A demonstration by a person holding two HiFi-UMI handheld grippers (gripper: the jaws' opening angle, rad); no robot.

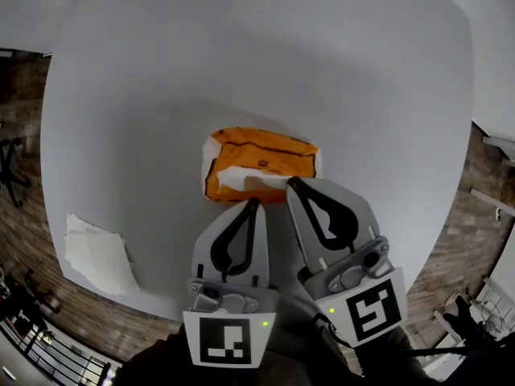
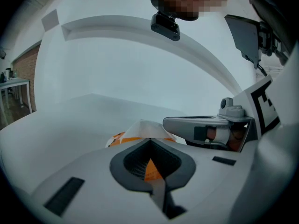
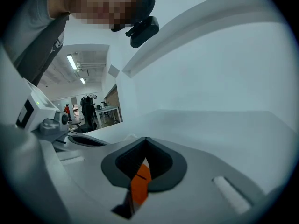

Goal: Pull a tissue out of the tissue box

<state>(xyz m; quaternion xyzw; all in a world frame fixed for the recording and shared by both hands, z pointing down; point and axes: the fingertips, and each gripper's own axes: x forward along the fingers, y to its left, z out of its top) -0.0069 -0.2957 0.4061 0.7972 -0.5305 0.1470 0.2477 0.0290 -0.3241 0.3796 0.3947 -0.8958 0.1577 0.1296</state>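
My right hand-held gripper [image 1: 291, 182] sat closed at the tissue [image 1: 237, 177] poking from the tissue box [image 1: 265, 155] on the worktop [image 1: 161, 95], left hand-held gripper [image 1: 254, 203] closed beside it; I judged a slow upward pull best.

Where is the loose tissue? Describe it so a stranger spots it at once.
Start at the big white table. By its near left edge lies a loose tissue. Unlike the orange tissue pack in the middle, it is flat, plain white and lies alone.
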